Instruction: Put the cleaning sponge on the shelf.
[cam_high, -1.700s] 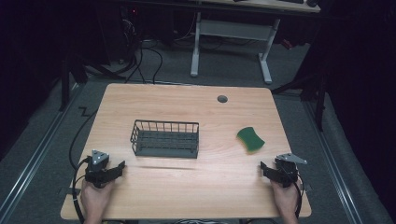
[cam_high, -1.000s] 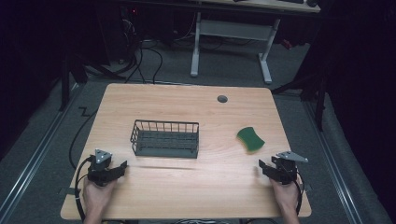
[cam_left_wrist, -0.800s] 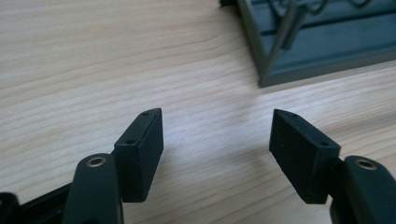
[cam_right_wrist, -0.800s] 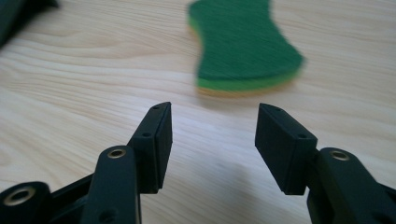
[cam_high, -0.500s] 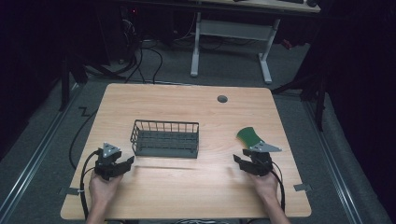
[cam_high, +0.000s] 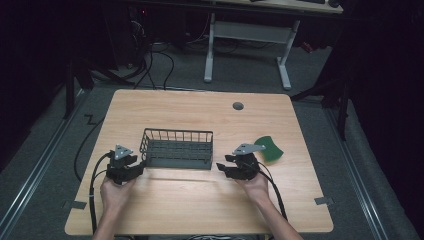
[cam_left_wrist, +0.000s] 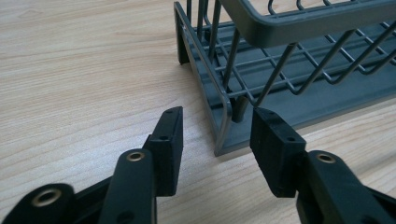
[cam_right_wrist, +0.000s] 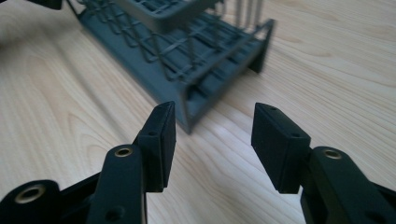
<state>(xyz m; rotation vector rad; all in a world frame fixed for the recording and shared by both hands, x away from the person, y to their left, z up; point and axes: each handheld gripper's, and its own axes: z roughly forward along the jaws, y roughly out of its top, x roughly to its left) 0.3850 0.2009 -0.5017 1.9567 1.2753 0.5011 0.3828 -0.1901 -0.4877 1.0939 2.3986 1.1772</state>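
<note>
Pale wood-grain counter (cam_high: 200, 110) carries a grey wire basket (cam_high: 177, 148); left hand-held gripper (cam_high: 131, 169) and right hand-held gripper (cam_high: 226, 169) gape beside its corners.

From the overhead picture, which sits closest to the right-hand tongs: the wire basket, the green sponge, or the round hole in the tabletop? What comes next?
Judged from the high view, from the right tongs:
1. Wire basket, just to their left; its near corner is almost at the tips.
2. Green sponge, a little behind them to the right.
3. Round hole, far back near the table's rear edge.
</note>
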